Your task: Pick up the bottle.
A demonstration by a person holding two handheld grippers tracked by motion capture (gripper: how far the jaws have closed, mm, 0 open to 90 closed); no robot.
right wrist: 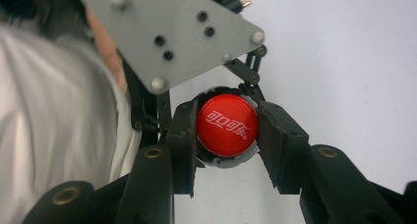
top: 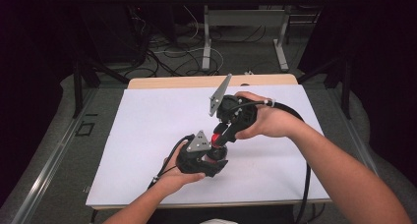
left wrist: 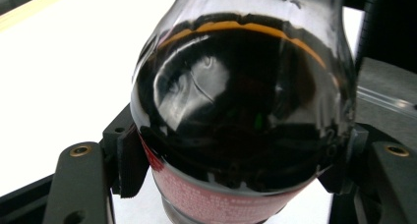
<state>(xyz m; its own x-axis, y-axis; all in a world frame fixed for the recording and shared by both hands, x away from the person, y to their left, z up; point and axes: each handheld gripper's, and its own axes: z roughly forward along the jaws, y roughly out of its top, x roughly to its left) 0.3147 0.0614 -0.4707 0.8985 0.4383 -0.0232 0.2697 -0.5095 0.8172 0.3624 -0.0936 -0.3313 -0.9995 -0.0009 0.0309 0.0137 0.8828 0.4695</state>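
Observation:
A cola bottle [left wrist: 236, 116] holds dark liquid and wears a red label low on its body. My left gripper [left wrist: 238, 160] is shut on that body, one pad [left wrist: 129, 160] pressing each side. In the high view the left gripper [top: 209, 157] holds the bottle [top: 218, 149] just above the white table top [top: 147, 130], near its front middle. The bottle's red cap [right wrist: 227, 126] sits between the jaws of my right gripper [right wrist: 227, 133], which is shut on it. From above, the right gripper [top: 221, 134] reaches down onto the cap [top: 216, 138] from the far right.
The left gripper's grey three-cornered plate [right wrist: 172, 32] hangs over the cap in the right gripper view, with a pale sleeve [right wrist: 54, 116] at the left. Cables [top: 305, 184] trail off the table's right front. Table legs [top: 206, 42] and floor wiring lie beyond the far edge.

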